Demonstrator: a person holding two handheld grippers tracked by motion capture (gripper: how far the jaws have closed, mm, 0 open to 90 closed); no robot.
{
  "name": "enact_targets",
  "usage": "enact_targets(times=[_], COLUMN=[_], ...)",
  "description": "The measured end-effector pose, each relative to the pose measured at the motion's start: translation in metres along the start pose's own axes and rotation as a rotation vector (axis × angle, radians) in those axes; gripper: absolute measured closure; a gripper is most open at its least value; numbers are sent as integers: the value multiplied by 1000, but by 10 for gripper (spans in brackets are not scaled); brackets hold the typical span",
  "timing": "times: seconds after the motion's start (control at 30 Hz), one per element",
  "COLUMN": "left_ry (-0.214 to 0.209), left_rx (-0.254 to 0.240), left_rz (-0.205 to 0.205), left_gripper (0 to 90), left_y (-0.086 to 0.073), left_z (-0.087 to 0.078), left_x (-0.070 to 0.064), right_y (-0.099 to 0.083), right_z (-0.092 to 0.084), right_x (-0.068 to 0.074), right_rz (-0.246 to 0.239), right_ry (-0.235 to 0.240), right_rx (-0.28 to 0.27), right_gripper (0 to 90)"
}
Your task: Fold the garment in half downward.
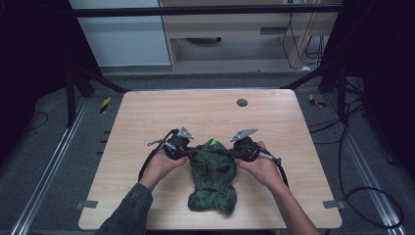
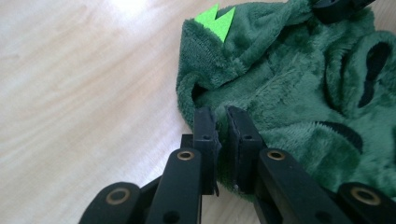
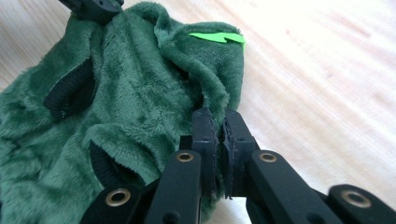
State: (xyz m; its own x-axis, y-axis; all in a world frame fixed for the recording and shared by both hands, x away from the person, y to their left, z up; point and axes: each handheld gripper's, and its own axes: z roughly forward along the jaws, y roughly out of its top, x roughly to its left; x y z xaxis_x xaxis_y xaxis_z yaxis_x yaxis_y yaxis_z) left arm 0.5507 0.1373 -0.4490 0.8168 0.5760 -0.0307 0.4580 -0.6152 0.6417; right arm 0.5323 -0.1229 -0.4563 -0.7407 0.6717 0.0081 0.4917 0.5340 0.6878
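The garment (image 1: 214,178) lies on the table (image 1: 147,122), near its front edge and about midway across. The left gripper (image 1: 193,153) is at the garment's upper left edge, the right gripper (image 1: 234,154) at its upper right, the cloth between them. A small disc (image 1: 242,103) sits on the table well behind the garment, toward the back right.

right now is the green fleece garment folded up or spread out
Spread, though rumpled. The green fleece garment lies in one open layer on the table, its far edge pinched by the left gripper and right gripper.
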Motion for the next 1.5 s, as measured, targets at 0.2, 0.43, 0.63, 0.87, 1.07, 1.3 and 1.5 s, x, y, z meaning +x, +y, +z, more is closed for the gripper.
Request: enact_targets(times=[0.2,0.43,0.63,0.87,1.07,1.3,1.5], left_ry=[11,37,56,69,87,118,124], left_rx=[-4,-5,-11,-14,-19,-26,-29], left_rz=[7,24,22,35,42,51,46], left_gripper=[831,830,830,830,831,830,830], left_y=[16,31,40,42,46,54,53], left_z=[-5,-12,-17,-19,-21,-24,-23], left_x=[7,13,19,20,20,22,23], right_y=[17,35,47,52,55,64,68], right_z=[-7,-13,-16,-16,-17,-19,-19], right_x=[-13,-21,-27,-31,-35,-36,-37], right_rz=[-32,-71,-72,-74,-71,-84,-88], right_ry=[3,-14,-24,-26,-35,-53,-58], right_rx=[10,22,15,12,6,9,5], right_gripper=[854,854,855,855,855,855,855])
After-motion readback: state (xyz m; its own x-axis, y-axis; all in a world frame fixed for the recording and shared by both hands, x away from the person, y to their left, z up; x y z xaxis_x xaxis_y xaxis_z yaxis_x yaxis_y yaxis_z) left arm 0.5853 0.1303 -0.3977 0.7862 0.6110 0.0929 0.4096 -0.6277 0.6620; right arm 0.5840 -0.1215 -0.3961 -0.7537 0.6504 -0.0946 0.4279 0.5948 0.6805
